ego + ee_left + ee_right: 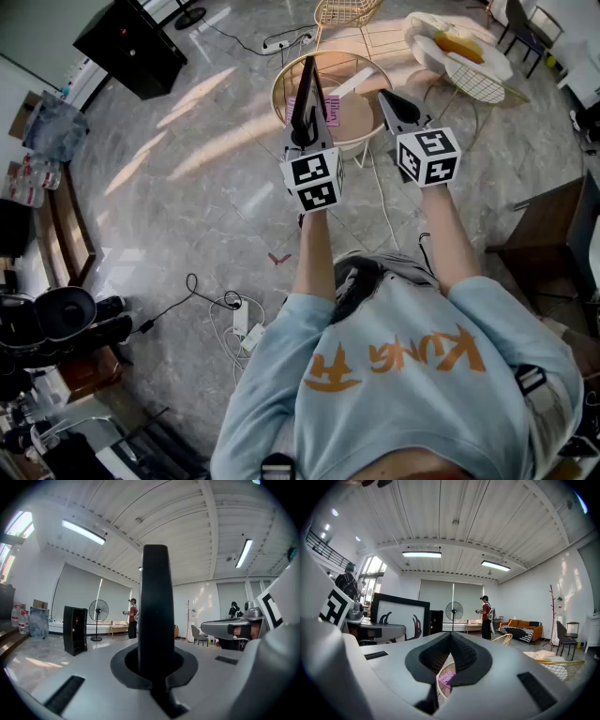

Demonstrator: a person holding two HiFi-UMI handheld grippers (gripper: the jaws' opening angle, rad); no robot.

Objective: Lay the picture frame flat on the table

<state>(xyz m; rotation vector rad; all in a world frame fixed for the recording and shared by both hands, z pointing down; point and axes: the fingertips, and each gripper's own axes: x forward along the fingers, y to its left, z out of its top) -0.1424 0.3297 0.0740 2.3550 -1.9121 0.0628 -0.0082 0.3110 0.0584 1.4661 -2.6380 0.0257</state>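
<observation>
Black picture frame [307, 92] stands upright, pinched in my left tongs [302, 139] over the round surface [354, 120], its long side vertical, while my right tongs [394, 103], closed on nothing, are just beside it.

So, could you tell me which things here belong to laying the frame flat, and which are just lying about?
Job in hand: black picture frame, held upright in the left gripper; round wooden table; right gripper, shut and empty.
Lying about: pink card on the table; black cabinet; gold wire chair; white power strip.
</observation>
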